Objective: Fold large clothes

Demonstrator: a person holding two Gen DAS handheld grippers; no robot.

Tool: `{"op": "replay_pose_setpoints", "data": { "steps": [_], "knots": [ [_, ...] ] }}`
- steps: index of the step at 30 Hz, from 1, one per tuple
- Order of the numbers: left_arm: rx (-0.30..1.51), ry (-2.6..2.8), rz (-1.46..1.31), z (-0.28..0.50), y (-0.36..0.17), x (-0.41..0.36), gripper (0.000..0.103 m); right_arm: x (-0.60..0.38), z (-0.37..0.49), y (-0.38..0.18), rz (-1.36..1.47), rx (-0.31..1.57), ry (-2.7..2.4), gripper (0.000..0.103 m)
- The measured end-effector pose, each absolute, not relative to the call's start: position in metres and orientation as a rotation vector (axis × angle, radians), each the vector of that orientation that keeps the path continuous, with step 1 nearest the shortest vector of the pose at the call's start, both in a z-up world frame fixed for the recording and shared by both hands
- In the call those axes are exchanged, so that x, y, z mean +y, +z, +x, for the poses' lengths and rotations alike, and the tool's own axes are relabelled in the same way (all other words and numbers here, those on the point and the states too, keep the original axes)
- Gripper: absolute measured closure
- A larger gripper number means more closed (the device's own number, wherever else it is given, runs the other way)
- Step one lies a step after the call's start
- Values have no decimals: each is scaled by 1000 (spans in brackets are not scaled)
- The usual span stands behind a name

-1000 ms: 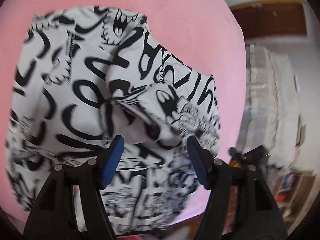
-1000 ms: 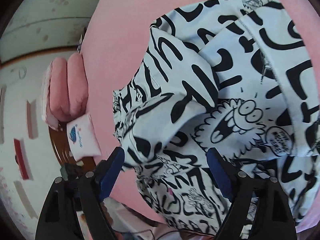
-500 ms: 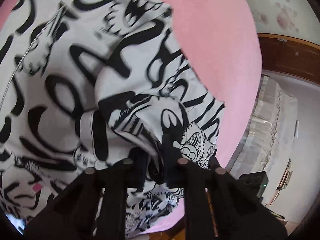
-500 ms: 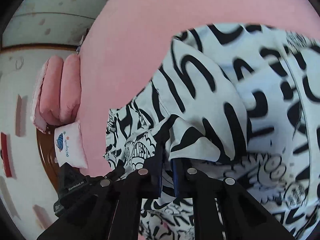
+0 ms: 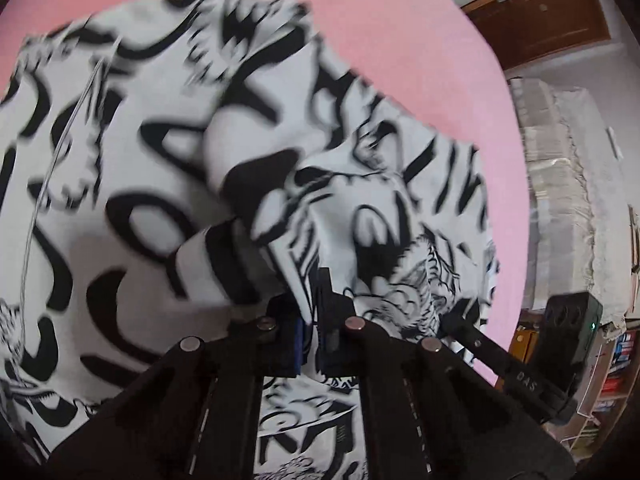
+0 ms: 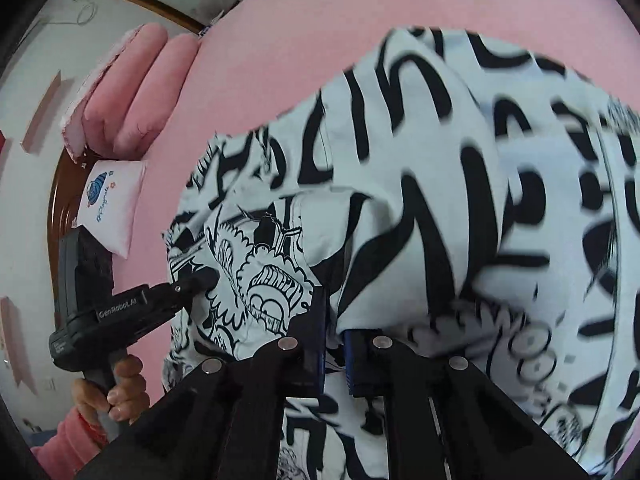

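A large white garment with black cartoon print [image 5: 168, 184] lies on a pink bed sheet [image 5: 400, 40]. My left gripper [image 5: 314, 300] is shut on a raised fold of the garment. My right gripper [image 6: 334, 312] is shut on another bunched fold of the same garment [image 6: 440, 200]. The left gripper also shows in the right wrist view [image 6: 200, 280], held by a hand and touching the garment's edge. The right gripper's body shows at the lower right of the left wrist view [image 5: 520, 360].
Pink pillows [image 6: 132, 80] and a small white cushion [image 6: 110, 204] lie at the head of the bed [image 6: 280, 60]. A wooden door [image 5: 540, 12], a covered white piece of furniture [image 5: 572, 200] and bookshelves [image 5: 616, 368] stand beside the bed.
Both grippers were open over the garment a second ago, then shut on folds of it. They now lift the pinched fabric, which is blurred by motion.
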State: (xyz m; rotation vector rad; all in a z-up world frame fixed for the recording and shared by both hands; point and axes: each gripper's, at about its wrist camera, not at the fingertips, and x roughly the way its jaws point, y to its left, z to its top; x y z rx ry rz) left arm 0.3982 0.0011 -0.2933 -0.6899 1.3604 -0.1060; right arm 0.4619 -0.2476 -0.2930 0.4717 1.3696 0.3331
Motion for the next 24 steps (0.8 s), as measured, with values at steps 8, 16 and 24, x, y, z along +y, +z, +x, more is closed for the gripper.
{"op": "replay_pose_setpoints", "data": {
  "steps": [8,16,24],
  "knots": [
    [1430,-78,-559,394,-303,-7,94,-253,457,-300,512,1409,157,86],
    [1352,82,-404,394,-250,-8,56,-265,446,-247,344,1262,83,61],
    [1198,-74,-373,416,-214,-26,59,-243,483,-243,114,1105,196,62]
  ]
}}
